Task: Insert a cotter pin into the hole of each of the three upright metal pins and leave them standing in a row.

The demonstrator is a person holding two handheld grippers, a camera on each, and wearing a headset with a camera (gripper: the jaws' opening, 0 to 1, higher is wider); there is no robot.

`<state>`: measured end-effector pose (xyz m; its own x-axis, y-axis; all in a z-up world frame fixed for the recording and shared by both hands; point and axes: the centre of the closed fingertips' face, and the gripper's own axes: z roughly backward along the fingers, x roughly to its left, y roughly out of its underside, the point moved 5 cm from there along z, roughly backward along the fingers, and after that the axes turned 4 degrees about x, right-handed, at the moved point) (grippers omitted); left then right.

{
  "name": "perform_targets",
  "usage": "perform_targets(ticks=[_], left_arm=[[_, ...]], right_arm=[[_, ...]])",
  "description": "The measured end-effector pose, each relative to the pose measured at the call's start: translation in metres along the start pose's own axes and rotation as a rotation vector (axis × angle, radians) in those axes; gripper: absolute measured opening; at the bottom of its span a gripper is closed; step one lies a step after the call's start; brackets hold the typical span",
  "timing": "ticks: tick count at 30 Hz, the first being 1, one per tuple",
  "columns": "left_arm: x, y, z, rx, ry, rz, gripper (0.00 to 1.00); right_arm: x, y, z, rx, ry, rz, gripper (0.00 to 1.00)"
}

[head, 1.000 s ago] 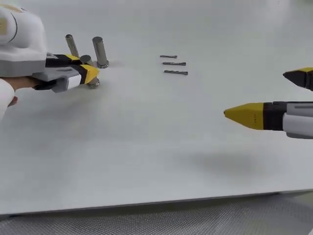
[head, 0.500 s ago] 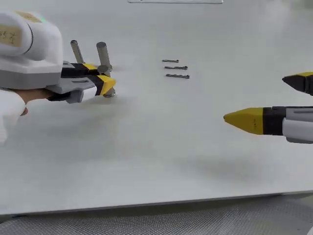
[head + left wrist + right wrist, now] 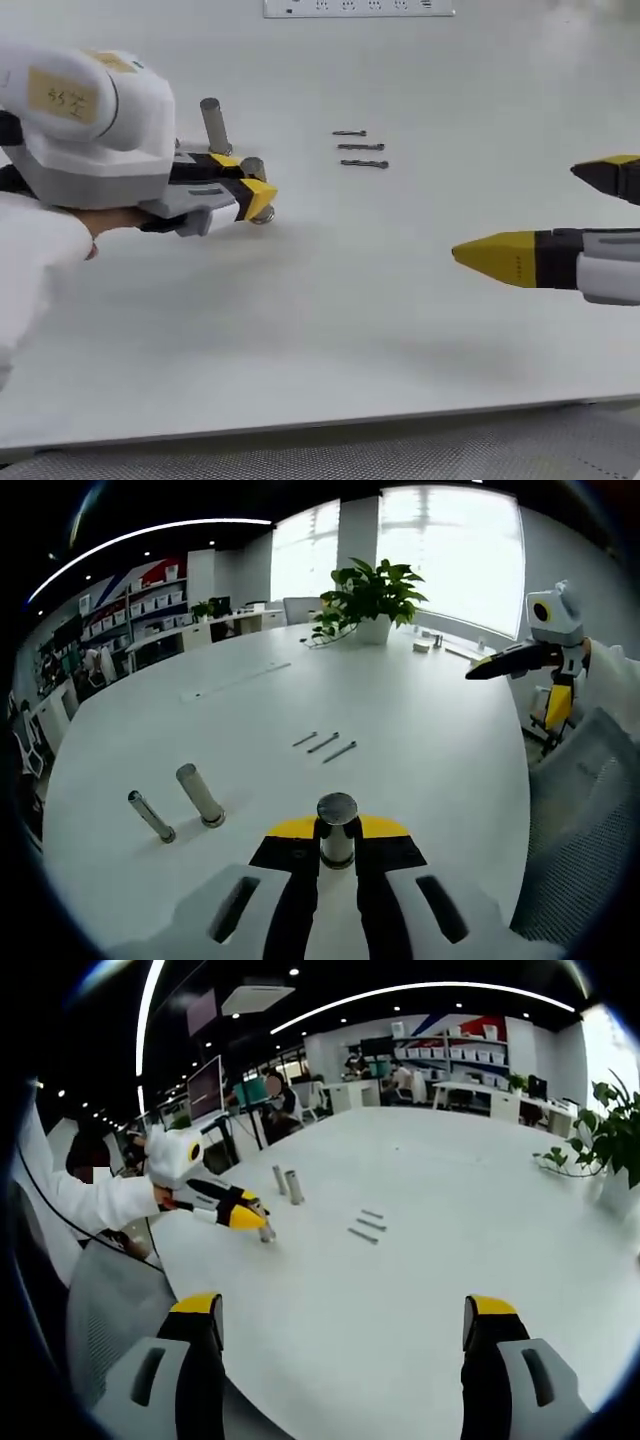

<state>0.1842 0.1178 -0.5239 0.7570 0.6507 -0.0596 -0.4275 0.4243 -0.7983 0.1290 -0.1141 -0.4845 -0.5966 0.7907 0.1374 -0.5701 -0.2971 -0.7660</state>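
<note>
My left gripper [image 3: 256,197] [image 3: 337,852] is shut on a short upright metal pin [image 3: 253,168] [image 3: 337,825], holding it at the table surface. Two more metal pins [image 3: 200,795] [image 3: 151,816] stand behind it to the left; in the head view one of them [image 3: 212,125] rises above the gripper body and the other is hidden. Three cotter pins [image 3: 360,148] [image 3: 322,743] [image 3: 368,1225] lie side by side mid-table, to the right of the held pin. At the right my right gripper [image 3: 540,215] [image 3: 344,1306] hovers open, holding nothing, well clear of the cotter pins.
The white table [image 3: 330,330] stretches wide, with its front edge [image 3: 300,425] near me. A power strip [image 3: 358,8] lies at the far edge. A potted plant [image 3: 370,590] stands further back on the table. Office desks and shelves fill the background.
My left gripper has carried its metal pin to the right, away from the other two pins and toward the cotter pins. The right gripper has stayed put and open.
</note>
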Motion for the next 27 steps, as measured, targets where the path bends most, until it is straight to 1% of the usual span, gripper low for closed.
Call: perform_targets(ticks=[3,6,9,15,18,20,23,27], left_arm=[[-0.004,0.002,-0.004,0.004,0.004,0.002,0.09],[-0.01,0.005,-0.009,0.015,0.011,-0.036,0.09],[-0.015,0.005,-0.013,0.025,0.016,-0.043,0.09],[-0.017,0.009,-0.018,0.032,0.022,-0.033,0.1],[-0.018,0.01,-0.02,0.036,0.018,-0.04,0.1],[-0.018,0.011,-0.022,0.039,0.018,-0.03,0.1],[-0.019,0.011,-0.022,0.036,0.016,-0.041,0.1],[-0.019,0.01,-0.023,0.034,0.016,-0.048,0.1]], right_arm=[[0.0,0.001,0.0,-0.001,-0.001,-0.004,0.98],[0.0,0.003,0.001,0.003,-0.001,-0.004,0.98],[0.0,0.004,0.001,0.004,-0.002,-0.008,0.98],[-0.001,0.006,0.002,0.003,-0.004,-0.011,0.98],[-0.003,0.007,0.001,0.004,-0.005,-0.013,0.98],[-0.003,0.007,0.0,0.005,-0.007,-0.015,0.98],[-0.001,0.008,0.0,0.007,-0.01,-0.017,0.98],[-0.004,0.009,-0.002,0.012,-0.013,-0.017,0.98]])
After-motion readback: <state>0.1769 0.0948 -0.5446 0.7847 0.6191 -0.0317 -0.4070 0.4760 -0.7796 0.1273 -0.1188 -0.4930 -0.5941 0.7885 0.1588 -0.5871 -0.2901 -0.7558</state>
